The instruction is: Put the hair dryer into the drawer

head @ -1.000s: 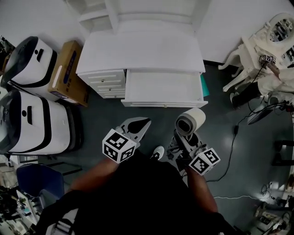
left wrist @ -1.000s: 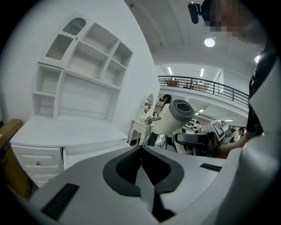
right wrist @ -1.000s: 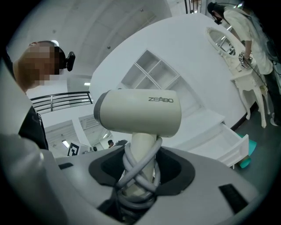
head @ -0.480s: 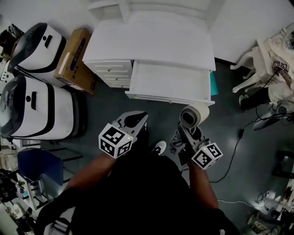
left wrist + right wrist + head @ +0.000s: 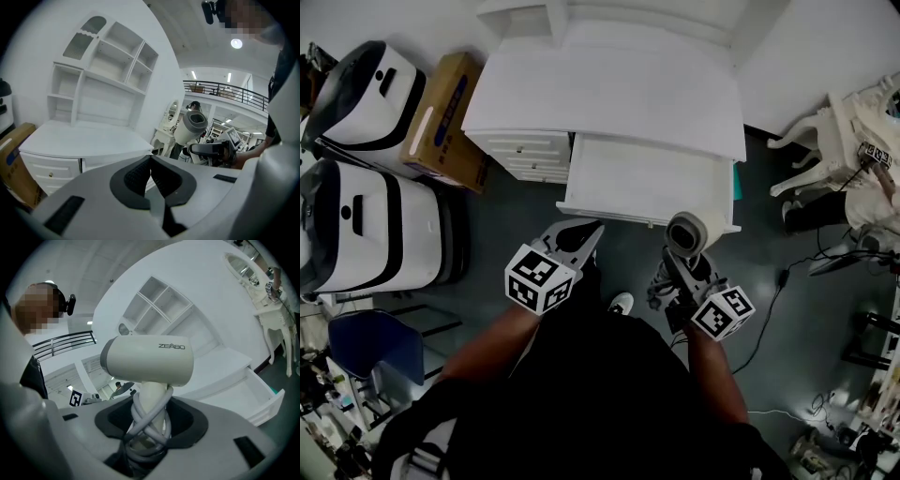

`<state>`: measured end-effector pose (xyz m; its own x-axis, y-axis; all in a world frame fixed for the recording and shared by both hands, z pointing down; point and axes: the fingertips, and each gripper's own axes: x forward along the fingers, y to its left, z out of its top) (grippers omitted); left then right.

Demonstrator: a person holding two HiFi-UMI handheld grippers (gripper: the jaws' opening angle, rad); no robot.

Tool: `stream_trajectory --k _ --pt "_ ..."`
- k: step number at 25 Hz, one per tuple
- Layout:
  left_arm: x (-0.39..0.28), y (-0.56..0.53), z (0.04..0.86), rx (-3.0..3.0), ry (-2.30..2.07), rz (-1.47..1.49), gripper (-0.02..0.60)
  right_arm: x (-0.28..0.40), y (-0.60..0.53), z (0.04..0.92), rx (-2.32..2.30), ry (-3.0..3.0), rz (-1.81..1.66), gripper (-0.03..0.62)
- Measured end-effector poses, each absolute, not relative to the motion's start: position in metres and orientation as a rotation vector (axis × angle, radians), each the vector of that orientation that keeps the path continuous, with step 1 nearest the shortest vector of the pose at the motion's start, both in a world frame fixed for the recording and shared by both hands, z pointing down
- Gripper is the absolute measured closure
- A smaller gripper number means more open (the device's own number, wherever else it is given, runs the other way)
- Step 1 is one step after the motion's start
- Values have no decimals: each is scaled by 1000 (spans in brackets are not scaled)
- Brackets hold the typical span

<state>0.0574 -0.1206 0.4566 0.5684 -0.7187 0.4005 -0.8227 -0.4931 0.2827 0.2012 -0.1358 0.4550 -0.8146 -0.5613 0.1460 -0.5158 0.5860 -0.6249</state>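
Observation:
A cream hair dryer with its grey cord wound round the handle stands upright in my right gripper, which is shut on the handle. Its head hangs just over the front right edge of the open white drawer, whose inside shows bare white. My left gripper hangs to the left of it, in front of the drawer's front edge, jaws closed together with nothing between them. The left gripper view shows the hair dryer off to the right.
The drawer belongs to a white desk with a shelf unit on top and small drawers at its left. A cardboard box and two white and black machines stand at the left. A white chair and cables lie at the right.
The view has drawn closer to the desk. Both grippers now sit nearer the drawer's front, and the hair dryer's head has come up to the drawer's front right edge.

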Motion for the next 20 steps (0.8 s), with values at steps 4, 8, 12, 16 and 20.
stream_trajectory --k 4,8,12,16,20 --pt "29 -154 475 2313 -1249 323 572 183 -170 472 -961 2746 -1104 378" --pt "3 -187 489 2297 -1242 346 572 162 -203 486 -1005 2767 -1139 378" --pt "-35 -224 494 2292 -1274 359 572 138 -234 492 -1020 2809 -1131 378" --pt "-59 -247 506 2290 -1269 381 572 121 -252 506 -1058 2864 -1120 378" --pt "-69 -260 532 2278 -1219 432 572 108 -267 537 -1121 2981 -1082 378"
